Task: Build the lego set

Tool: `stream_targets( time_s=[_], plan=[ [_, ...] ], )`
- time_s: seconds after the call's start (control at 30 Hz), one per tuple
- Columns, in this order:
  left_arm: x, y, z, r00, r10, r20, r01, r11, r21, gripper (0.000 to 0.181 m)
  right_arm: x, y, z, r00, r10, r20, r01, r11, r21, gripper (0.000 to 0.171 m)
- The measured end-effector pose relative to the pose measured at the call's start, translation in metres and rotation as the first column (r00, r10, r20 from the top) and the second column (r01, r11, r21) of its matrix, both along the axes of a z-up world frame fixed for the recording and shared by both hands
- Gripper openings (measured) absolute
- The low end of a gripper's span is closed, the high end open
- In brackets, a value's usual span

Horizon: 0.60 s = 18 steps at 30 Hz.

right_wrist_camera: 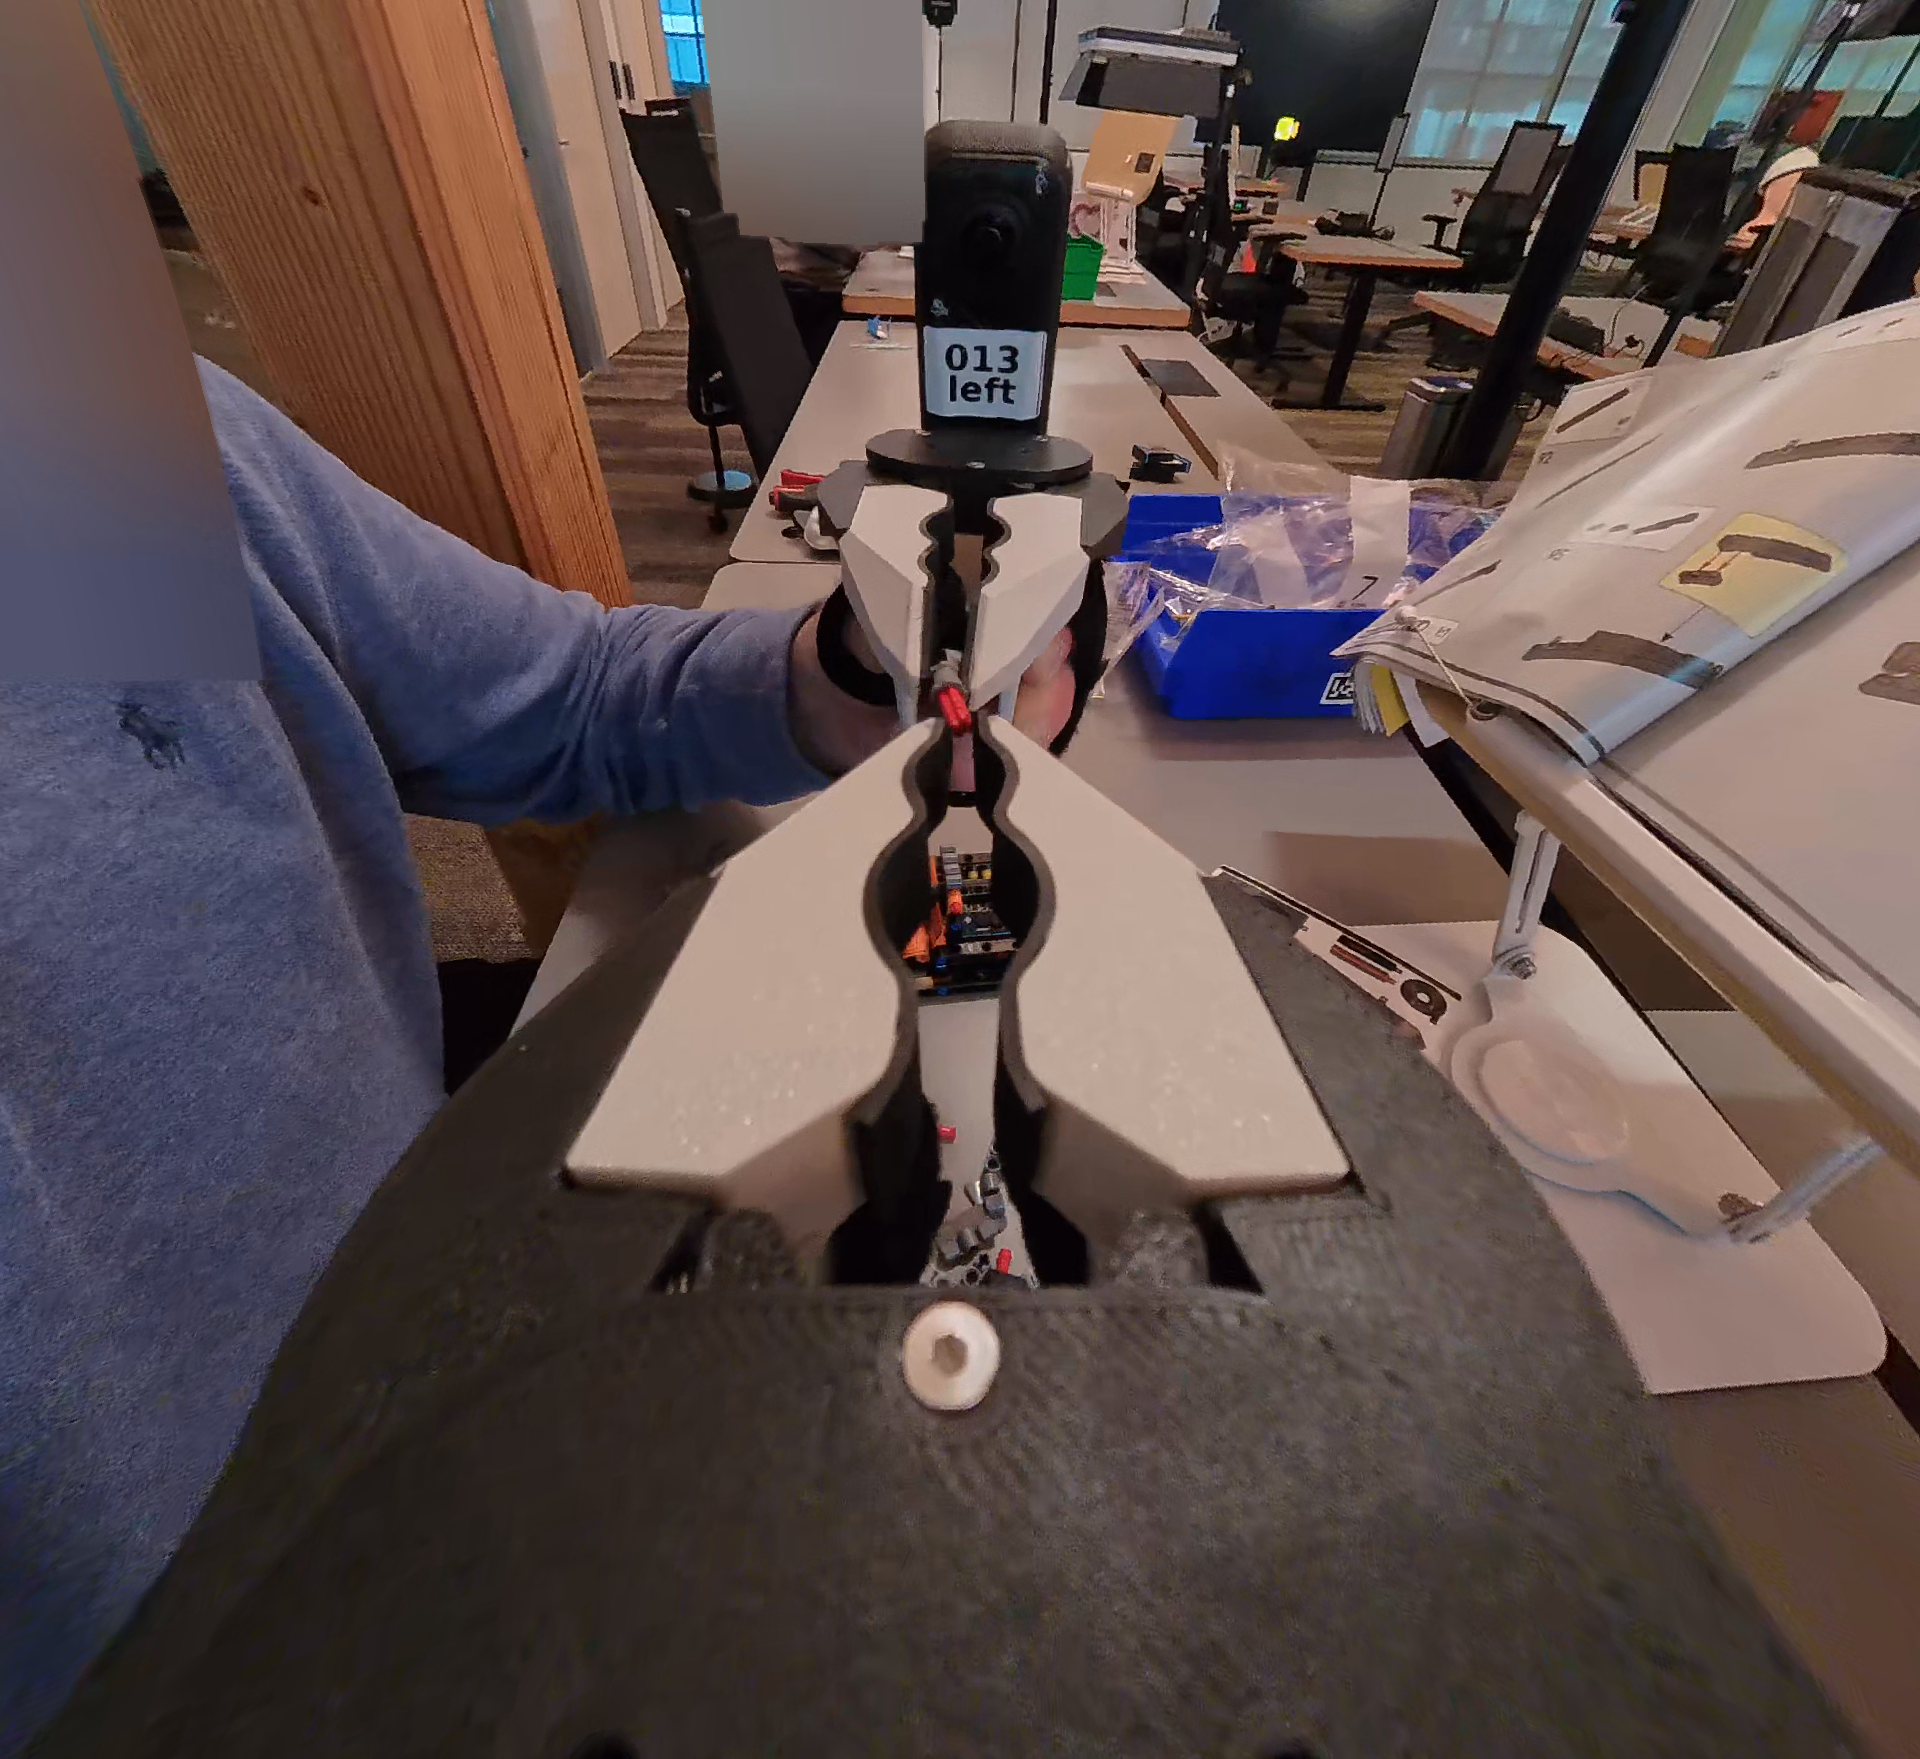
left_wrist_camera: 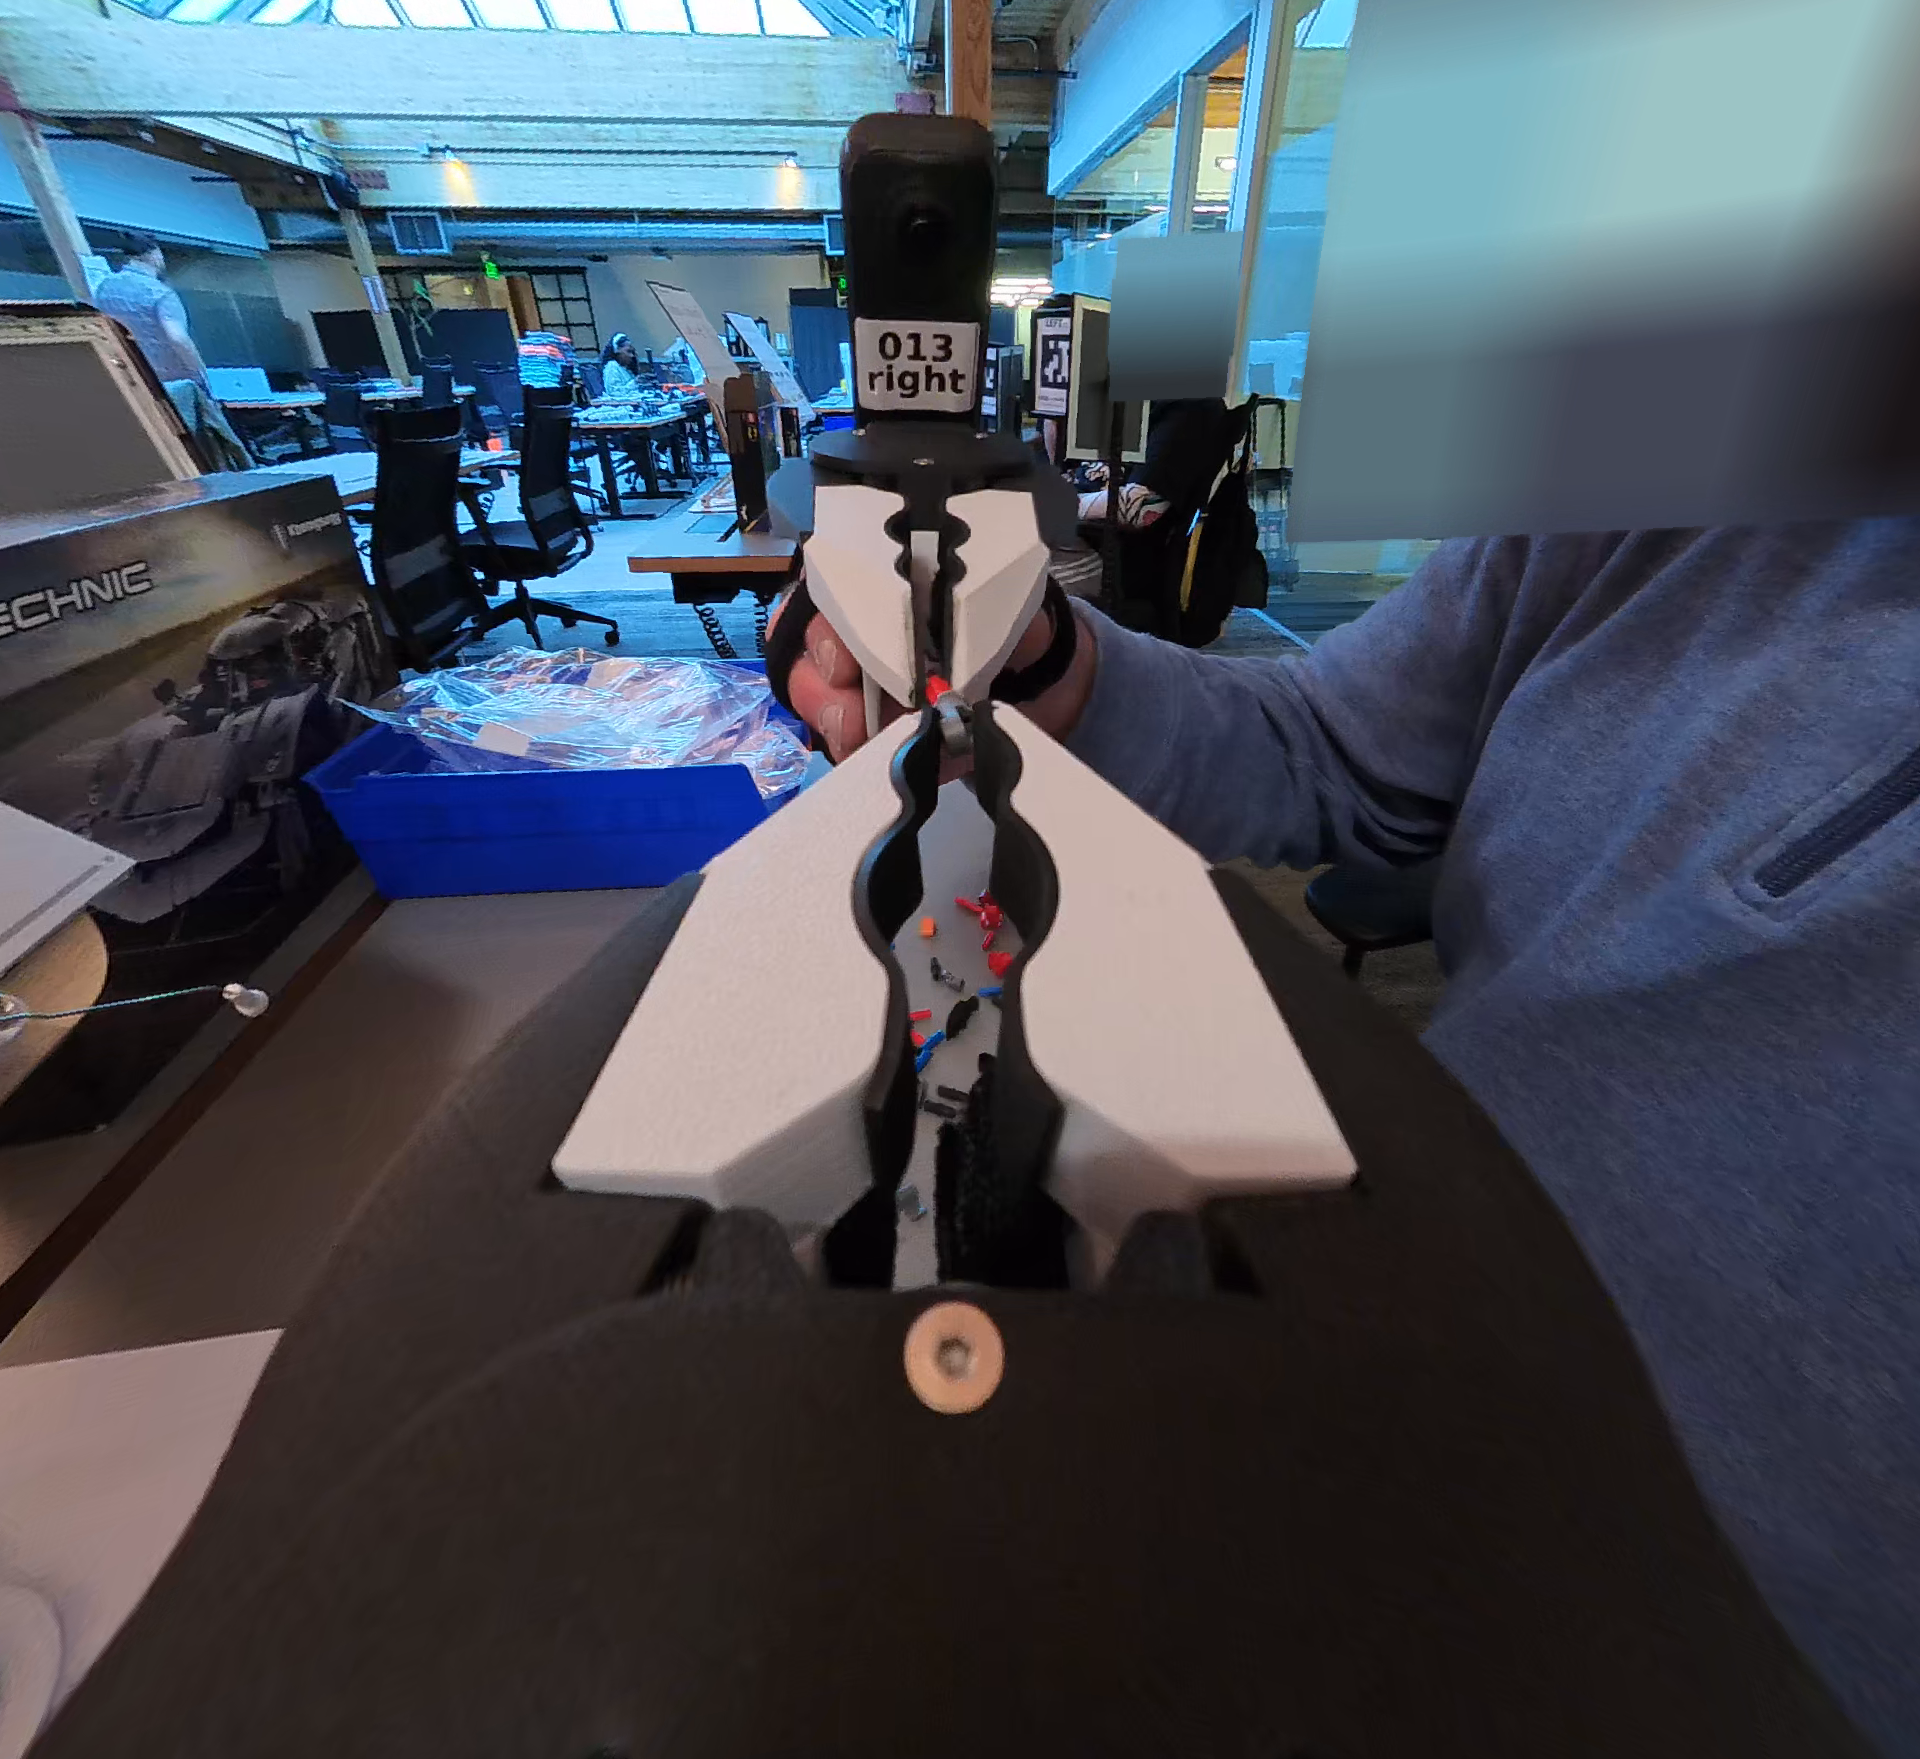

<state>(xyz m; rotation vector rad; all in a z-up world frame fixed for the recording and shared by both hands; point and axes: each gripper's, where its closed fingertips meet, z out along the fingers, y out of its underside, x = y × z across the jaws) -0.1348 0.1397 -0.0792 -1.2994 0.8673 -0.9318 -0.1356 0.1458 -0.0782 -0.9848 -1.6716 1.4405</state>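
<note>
The two grippers meet tip to tip in the air above the table. In the left wrist view, my left gripper is shut on a small grey lego piece. My right gripper faces it and is shut on a small red pin. In the right wrist view, my right gripper holds the red pin against the grey piece, which sits in the left gripper. Loose lego pieces lie on the table below. A partly built black, orange and blue model shows between the fingers.
A blue bin with clear plastic bags stands on the table; it also shows in the right wrist view. The set's box stands at the left. An open instruction booklet rests on a white stand at the right. A person's blue sleeve reaches in.
</note>
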Motion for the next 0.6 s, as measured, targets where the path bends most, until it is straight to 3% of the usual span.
stream_targets(
  time_s=[0.6],
  plan=[
    [0.0039, -0.0055, 0.0033, 1.0, -0.008, -0.011, 0.008, 1.0, 0.017, 0.005, 0.0041, -0.0053, 0.0029, 0.999, 0.033, -0.018, -0.033, 0.999, -0.04, 0.001]
  ],
)
